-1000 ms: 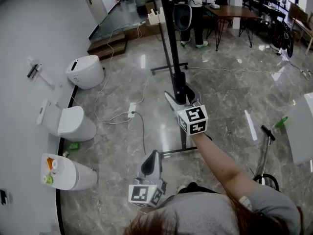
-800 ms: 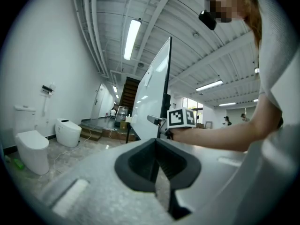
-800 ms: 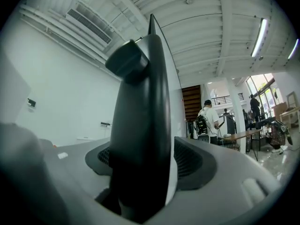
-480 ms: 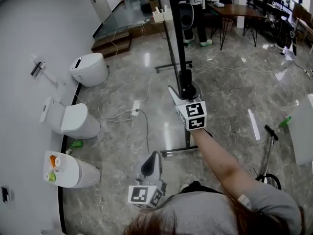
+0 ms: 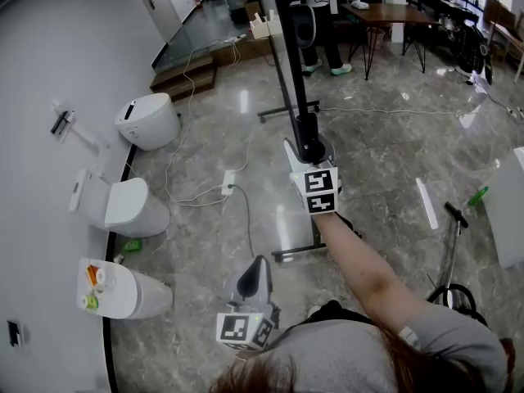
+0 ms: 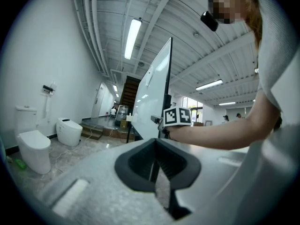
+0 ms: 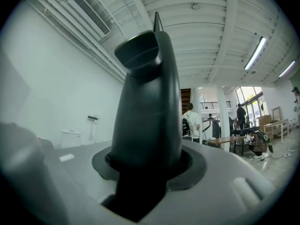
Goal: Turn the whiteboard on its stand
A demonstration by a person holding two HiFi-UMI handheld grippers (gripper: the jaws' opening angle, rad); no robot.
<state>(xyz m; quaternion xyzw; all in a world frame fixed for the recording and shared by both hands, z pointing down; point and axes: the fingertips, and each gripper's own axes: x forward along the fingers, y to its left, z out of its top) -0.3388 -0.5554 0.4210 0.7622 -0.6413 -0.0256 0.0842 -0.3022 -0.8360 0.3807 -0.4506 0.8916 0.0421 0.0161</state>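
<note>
**Ana:** What is the biggest thing there?

**Ben:** The grey marble floor (image 5: 385, 162). After it comes one whiteboard (image 6: 151, 93). It stands upright in the middle of the room. The head view meets it edge-on, so there it is only a thin black line. The left gripper view shows its white face.

**Ana:** And under the board?

**Ben:** One black stand (image 5: 288, 254), with two foot bars flat on the floor, one near the person and one farther.

**Ana:** How many toilets (image 5: 149, 119)?

**Ben:** Three, all white, in a row along the white wall. They are well apart from the stand. The nearest one carries some small orange and green things on top; I cannot tell what they are.

**Ana:** Something at the right side?

**Ben:** One scooter (image 5: 449, 248), standing alone.

**Ana:** Now the claws, please.

**Ben:** Two. The right claw (image 5: 301, 152) is at the whiteboard's black edge, on a stretched arm. Its jaws are closing with that edge between them, and I do not see the pads pressing on it yet. The left claw (image 5: 254, 275) hangs low, near the person's body. Its jaws are together and grasp nothing.

**Ana:** The smallest?

**Ben:** One white power strip (image 5: 227, 182) on the floor, with cables.
</note>
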